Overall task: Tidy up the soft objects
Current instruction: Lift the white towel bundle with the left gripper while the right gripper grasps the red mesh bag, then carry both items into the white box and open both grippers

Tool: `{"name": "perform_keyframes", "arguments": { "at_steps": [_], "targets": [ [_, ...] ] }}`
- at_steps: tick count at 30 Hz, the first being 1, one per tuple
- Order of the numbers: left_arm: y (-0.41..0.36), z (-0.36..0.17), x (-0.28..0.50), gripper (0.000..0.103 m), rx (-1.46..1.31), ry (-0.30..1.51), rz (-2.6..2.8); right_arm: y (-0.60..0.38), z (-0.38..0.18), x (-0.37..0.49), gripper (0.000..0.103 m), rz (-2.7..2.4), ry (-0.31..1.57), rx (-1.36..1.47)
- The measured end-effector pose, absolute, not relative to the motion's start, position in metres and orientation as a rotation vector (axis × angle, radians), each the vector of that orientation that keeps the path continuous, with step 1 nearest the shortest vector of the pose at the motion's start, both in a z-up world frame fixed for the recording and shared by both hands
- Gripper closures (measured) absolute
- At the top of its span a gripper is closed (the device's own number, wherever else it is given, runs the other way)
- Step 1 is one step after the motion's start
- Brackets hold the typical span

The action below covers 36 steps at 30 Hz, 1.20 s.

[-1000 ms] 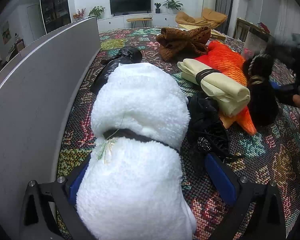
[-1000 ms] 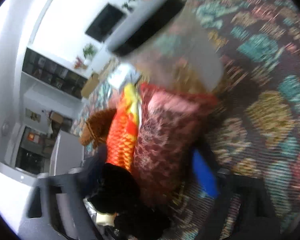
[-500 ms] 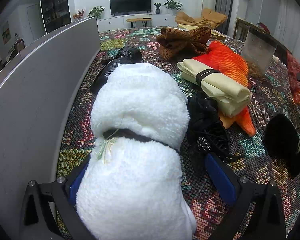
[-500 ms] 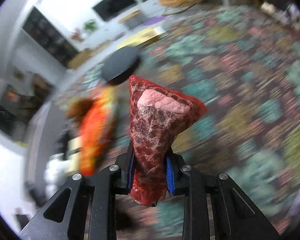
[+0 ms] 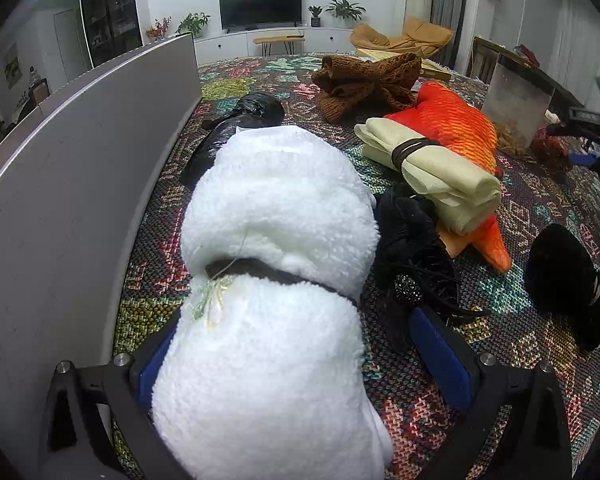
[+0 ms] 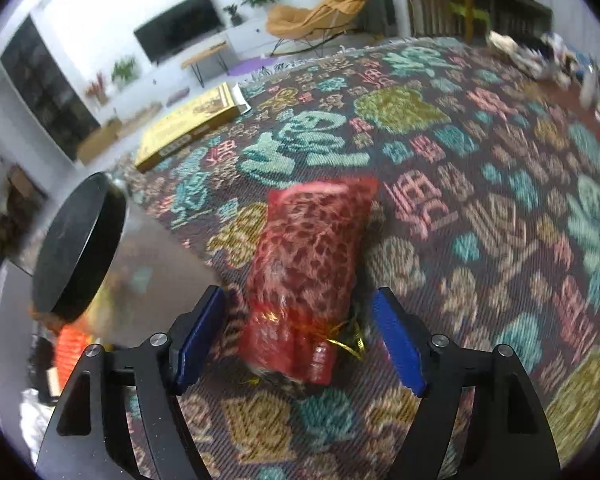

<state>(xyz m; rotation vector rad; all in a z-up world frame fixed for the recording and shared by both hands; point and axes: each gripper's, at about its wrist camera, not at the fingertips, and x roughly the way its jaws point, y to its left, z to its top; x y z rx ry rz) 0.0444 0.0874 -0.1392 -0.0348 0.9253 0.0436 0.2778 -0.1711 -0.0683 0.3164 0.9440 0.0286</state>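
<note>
My left gripper [image 5: 300, 352] sits open around a white fluffy roll [image 5: 276, 264] bound by a dark strap; its blue pads stand at the roll's sides. Beside the roll lie a black net bundle [image 5: 412, 256], a cream folded cloth [image 5: 436, 172] on an orange fish plush [image 5: 448, 124], a brown knit [image 5: 364, 84], a black bag [image 5: 244, 120] and a black plush [image 5: 560, 272]. My right gripper [image 6: 300, 328] is open around a red mesh pouch [image 6: 312, 264] lying on the patterned cloth, pads apart from it.
A grey panel [image 5: 80, 168] walls the left side. A clear jar with black lid [image 6: 80, 240] lies left of the pouch; it also shows in the left wrist view [image 5: 516, 108]. A yellow flat box [image 6: 188, 124] lies farther back. A patterned cloth [image 6: 480, 200] covers the surface.
My right gripper carried the red pouch away from the pile, set it down on the cloth beside the jar and opened. The left gripper and white roll have not moved.
</note>
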Motion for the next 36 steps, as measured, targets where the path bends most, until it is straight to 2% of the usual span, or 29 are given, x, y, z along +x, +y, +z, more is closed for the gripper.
{"name": "perform_keyframes", "arguments": {
  "at_steps": [10, 11, 13, 16, 20, 27, 29, 30, 31, 36],
  "targets": [
    [0.106, -0.120, 0.043, 0.002, -0.158, 0.996, -0.047, -0.191, -0.115, 0.235, 0.022, -0.027, 0.997, 0.090],
    [0.105, -0.118, 0.044, 0.002, -0.131, 1.008, -0.042, -0.195, -0.117, 0.230, 0.021, -0.022, 0.983, 0.092],
    [0.099, -0.118, 0.045, 0.003, -0.072, 1.030, -0.030, -0.194, -0.116, 0.235, 0.012, 0.006, 1.002, 0.101],
    [0.089, -0.119, 0.043, 0.005, -0.011, 1.050, -0.031, -0.189, -0.115, 0.249, 0.012, 0.019, 1.069, 0.071],
    [0.084, -0.113, 0.039, 0.006, 0.029, 1.052, -0.039, -0.199, -0.094, 0.262, 0.013, 0.069, 1.055, 0.194],
    [0.082, -0.120, 0.051, 0.032, 0.100, 1.115, 0.009, -0.184, -0.077, 0.321, 0.014, 0.046, 1.071, 0.303],
    [0.086, -0.124, 0.050, 0.046, 0.104, 1.129, 0.040, -0.176, -0.093, 0.340, 0.018, 0.093, 1.154, 0.304],
    [0.090, -0.123, 0.050, 0.053, 0.080, 1.125, 0.036, -0.174, -0.099, 0.343, 0.044, 0.090, 1.181, 0.295],
    [0.094, -0.121, 0.050, 0.058, 0.053, 1.127, 0.033, -0.173, -0.105, 0.347, 0.079, 0.076, 1.208, 0.276],
    [0.104, -0.107, 0.048, 0.062, -0.016, 1.095, 0.011, -0.179, -0.088, 0.340, 0.084, 0.061, 1.149, 0.256]
  ]
}}
